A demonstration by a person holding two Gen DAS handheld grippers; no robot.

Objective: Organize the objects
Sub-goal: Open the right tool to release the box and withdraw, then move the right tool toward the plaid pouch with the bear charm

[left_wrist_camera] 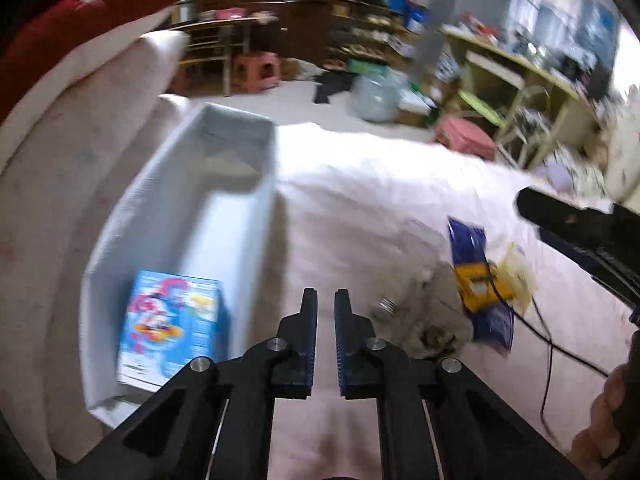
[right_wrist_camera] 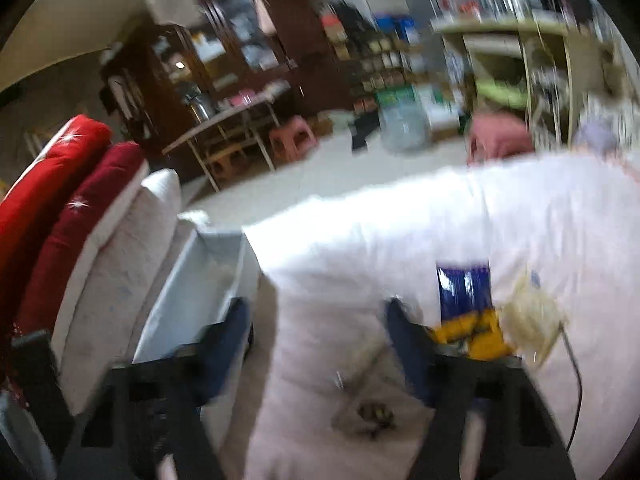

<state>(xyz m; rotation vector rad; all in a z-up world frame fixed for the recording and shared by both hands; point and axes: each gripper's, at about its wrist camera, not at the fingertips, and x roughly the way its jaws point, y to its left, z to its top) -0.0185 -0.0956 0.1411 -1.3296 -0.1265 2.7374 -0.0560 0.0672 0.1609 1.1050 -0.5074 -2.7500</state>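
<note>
The left gripper's [left_wrist_camera: 326, 300] fingers stand nearly together on nothing; the right gripper's [right_wrist_camera: 320, 312] are apart, also empty (that view is blurred). One blue carton [left_wrist_camera: 172, 326] already sits in the white bin [left_wrist_camera: 260, 208]. Three things wait on the white sheet [left_wrist_camera: 360, 184]: blue-and-yellow packet [left_wrist_camera: 474, 276], clear bag [left_wrist_camera: 434, 312], pale bundle [left_wrist_camera: 516, 276]. Approach one squarely, jaws wide.

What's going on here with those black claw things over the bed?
A person is tidying loose items into a white bin, with tongs in each hand. A blue printed box already sits inside. The left tongs are nearly shut and empty; the right tongs are open and empty. A blue-and-yellow packet and a clear bag still lie on the white cover.
</note>
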